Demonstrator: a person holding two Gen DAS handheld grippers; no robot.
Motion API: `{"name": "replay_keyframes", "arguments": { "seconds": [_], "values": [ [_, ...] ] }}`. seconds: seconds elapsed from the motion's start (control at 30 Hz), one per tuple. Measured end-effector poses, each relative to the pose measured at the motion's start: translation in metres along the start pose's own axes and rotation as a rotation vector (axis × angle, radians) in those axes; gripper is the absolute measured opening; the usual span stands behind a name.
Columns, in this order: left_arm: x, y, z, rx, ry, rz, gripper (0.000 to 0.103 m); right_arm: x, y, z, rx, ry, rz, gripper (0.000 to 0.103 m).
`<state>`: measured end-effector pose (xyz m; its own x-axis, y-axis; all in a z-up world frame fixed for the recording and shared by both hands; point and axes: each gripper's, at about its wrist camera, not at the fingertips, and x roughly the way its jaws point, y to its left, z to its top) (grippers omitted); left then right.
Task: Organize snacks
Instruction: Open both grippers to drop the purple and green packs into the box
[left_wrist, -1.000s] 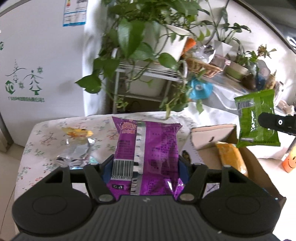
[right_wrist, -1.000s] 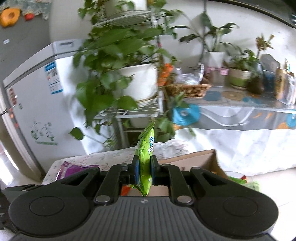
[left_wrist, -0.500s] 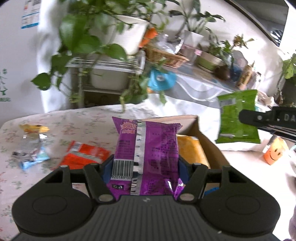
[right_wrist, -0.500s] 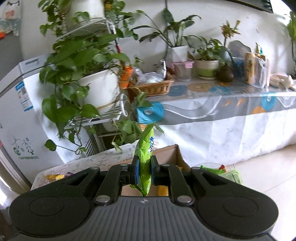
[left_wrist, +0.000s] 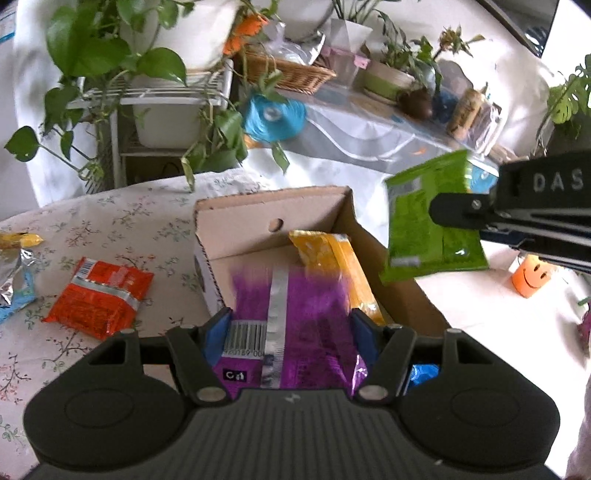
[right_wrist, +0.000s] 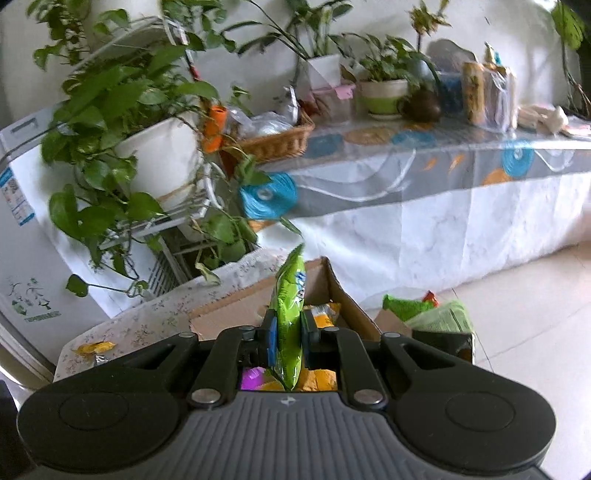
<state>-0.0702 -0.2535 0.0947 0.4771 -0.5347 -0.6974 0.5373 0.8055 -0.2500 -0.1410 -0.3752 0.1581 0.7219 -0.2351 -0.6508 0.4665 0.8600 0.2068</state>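
Observation:
My left gripper (left_wrist: 290, 334) is shut on a purple snack packet (left_wrist: 295, 325), held flat over the open cardboard box (left_wrist: 273, 206). A yellow packet (left_wrist: 332, 258) lies inside the box. My right gripper (right_wrist: 288, 332) is shut on a green snack packet (right_wrist: 290, 314), held on edge above the box's right side; the green packet also shows in the left wrist view (left_wrist: 424, 221). An orange-red packet (left_wrist: 98, 295) lies on the floral tablecloth (left_wrist: 110, 221) left of the box, with a silver-blue packet (left_wrist: 14, 280) and a yellow one (left_wrist: 18, 240) at the far left.
A plant stand with a white pot (left_wrist: 166, 74) stands behind the table. A long covered counter (right_wrist: 424, 177) holds a wicker basket (right_wrist: 277, 140), pots and jars. An orange smiley cup (left_wrist: 530, 277) sits on the floor, and a box with green bags (right_wrist: 436, 317) to the right.
Both grippers have moved right and forward over the cardboard box with their packets. The purple packet now hangs lower, over the box's inside. The green packet is nearer the box.

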Motion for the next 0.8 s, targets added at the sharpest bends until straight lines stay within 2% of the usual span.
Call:
{"name": "replay_keyframes", "arguments": {
  "seconds": [0.03,0.07,0.13,0.17,0.23,0.3,0.37,0.5,0.63,0.73,0.8],
  "values": [
    [-0.001,0.000,0.000,0.001,-0.002,-0.008,0.068,0.001,-0.001,0.000,0.011,0.005,-0.002,0.021],
    [-0.003,-0.001,0.000,-0.002,-0.004,-0.022,0.074,0.000,-0.003,0.000,0.024,0.005,0.003,0.022],
    [-0.008,0.000,0.001,-0.007,-0.015,-0.033,0.081,-0.001,-0.005,0.001,0.051,0.007,0.030,0.036],
    [-0.011,0.000,0.002,-0.004,-0.021,-0.030,0.083,-0.001,-0.006,0.001,0.063,0.008,0.039,0.050],
    [-0.016,0.002,0.004,0.007,-0.033,-0.021,0.084,-0.003,-0.007,0.002,0.088,-0.010,0.063,0.063],
    [-0.021,0.005,0.006,0.007,-0.044,0.000,0.086,-0.004,-0.005,0.003,0.110,-0.022,0.079,0.081],
    [-0.027,0.010,0.006,0.000,-0.056,0.016,0.088,-0.002,-0.003,0.004,0.128,-0.013,0.083,0.093],
    [-0.036,0.025,0.002,-0.012,-0.078,0.031,0.088,0.002,0.006,0.003,0.154,-0.020,0.110,0.099],
    [-0.041,0.040,-0.002,0.000,-0.080,0.056,0.088,0.003,0.014,0.001,0.185,-0.015,0.149,0.100],
    [-0.047,0.055,-0.005,0.005,-0.080,0.083,0.087,0.004,0.024,0.001,0.161,-0.028,0.165,0.100],
    [-0.051,0.070,-0.006,-0.030,-0.061,0.071,0.087,0.002,0.034,0.001,0.102,-0.050,0.180,0.102]
  ]
}}
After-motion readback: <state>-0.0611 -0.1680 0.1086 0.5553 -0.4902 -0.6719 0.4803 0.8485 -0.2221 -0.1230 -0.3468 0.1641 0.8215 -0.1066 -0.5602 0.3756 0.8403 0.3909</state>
